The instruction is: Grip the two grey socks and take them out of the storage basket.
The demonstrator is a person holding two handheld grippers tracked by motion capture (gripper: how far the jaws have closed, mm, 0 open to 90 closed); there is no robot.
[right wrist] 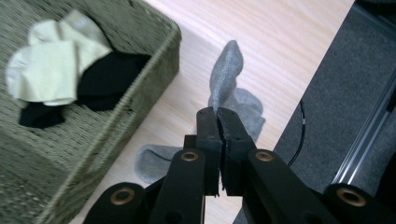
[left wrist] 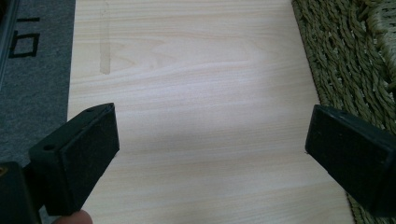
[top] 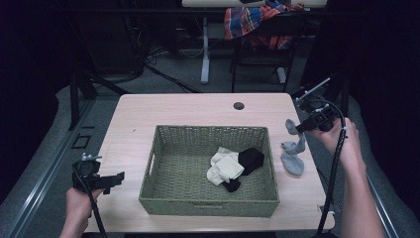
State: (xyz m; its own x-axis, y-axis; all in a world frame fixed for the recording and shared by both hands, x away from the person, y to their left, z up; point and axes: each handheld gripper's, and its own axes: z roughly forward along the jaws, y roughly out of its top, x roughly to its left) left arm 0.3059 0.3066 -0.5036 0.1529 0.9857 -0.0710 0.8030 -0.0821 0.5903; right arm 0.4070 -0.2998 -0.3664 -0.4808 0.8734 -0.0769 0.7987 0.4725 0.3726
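no readable text, label, brand, number or sign stands on anything in these views.

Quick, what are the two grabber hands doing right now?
Left gripper: open, fingers apart, holding nothing.
Right gripper: closed on a grey sock.
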